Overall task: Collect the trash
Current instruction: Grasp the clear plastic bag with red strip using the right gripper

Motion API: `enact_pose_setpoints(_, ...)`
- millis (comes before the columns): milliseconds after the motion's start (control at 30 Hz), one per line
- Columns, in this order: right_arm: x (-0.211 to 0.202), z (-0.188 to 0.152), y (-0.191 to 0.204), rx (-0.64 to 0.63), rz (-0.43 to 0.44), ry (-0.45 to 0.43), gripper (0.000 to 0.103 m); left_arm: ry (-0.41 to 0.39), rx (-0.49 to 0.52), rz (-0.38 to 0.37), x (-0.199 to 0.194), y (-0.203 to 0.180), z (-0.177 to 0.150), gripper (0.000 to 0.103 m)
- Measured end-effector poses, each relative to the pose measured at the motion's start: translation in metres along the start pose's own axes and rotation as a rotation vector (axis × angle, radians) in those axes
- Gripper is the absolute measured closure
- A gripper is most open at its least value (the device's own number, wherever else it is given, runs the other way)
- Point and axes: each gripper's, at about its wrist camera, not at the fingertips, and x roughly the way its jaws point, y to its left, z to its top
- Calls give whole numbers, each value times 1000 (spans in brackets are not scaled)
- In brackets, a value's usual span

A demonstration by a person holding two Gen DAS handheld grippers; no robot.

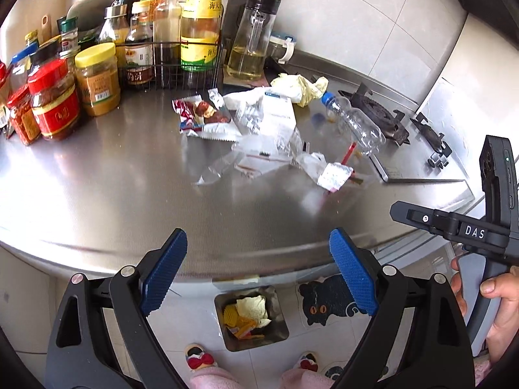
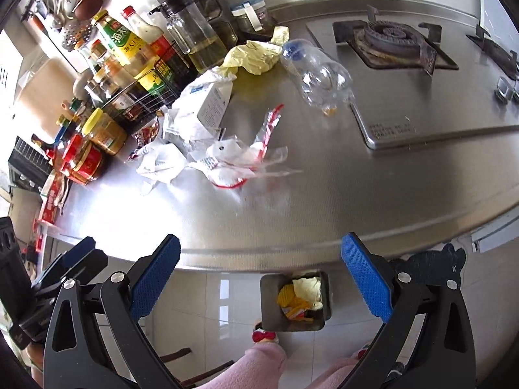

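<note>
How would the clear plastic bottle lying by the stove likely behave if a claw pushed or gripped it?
The clear plastic bottle lies on its side and looks empty, so it is probably very light and apt to roll or skid on the steel counter. Its thin, see-through walls would likely buckle under a squeeze. The blue cap end is probably stiffer.

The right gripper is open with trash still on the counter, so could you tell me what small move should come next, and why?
Probably advance the right gripper toward the clear wrapper, the nearest litter. Both grippers are open and empty, held back at the counter edge, and the bin below already holds scraps.
</note>
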Motion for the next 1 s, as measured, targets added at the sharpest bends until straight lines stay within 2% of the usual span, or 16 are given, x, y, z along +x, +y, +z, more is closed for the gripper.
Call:
enact_pose_setpoints(133,11,19,10,-61,-24,-36,6,-3,7,-6,14,11,25,19)
enact_pose_setpoints(233,23,29,18,-133,-73,-42,19,12,5,-30,27,16,41,22)
enact_pose_setpoints(367,43,32,22,-203,-105,-5,35,57,3,-58,51,19,56,26)
enact_pose_setpoints(533,58,31,23,-236,-115,20,40,102,10,-79,77,18,65,27)
enact_pose_setpoints(600,63,31,23,-245,-114,33,46,122,7,-96,85,16,66,34)
enact_pose_setpoints(633,65,32,23,-252,-112,42,53,132,8,-103,89,16,67,37)
enact_pose_setpoints(667,68,32,23,-258,-107,54,62,142,11,-110,93,15,67,46)
enact_pose_setpoints(700,71,32,23,-261,-105,65,65,151,13,-114,96,14,66,53)
enact_pose_setpoints(767,74,31,24,-270,-100,78,71,163,12,-124,101,13,66,60)
enact_pose_setpoints(833,73,28,26,-274,-90,78,71,163,14,-138,101,12,65,68)
enact_pose_setpoints(900,72,27,29,-284,-91,71,70,166,20,-132,102,11,64,83)
enact_pose_setpoints(933,71,26,30,-291,-87,73,59,168,18,-129,103,11,63,84)
enact_pose_setpoints(967,70,26,32,-295,-83,65,43,168,16,-129,103,11,62,87)
enact_pose_setpoints(1000,69,25,33,-301,-87,51,40,167,15,-127,103,11,61,90)
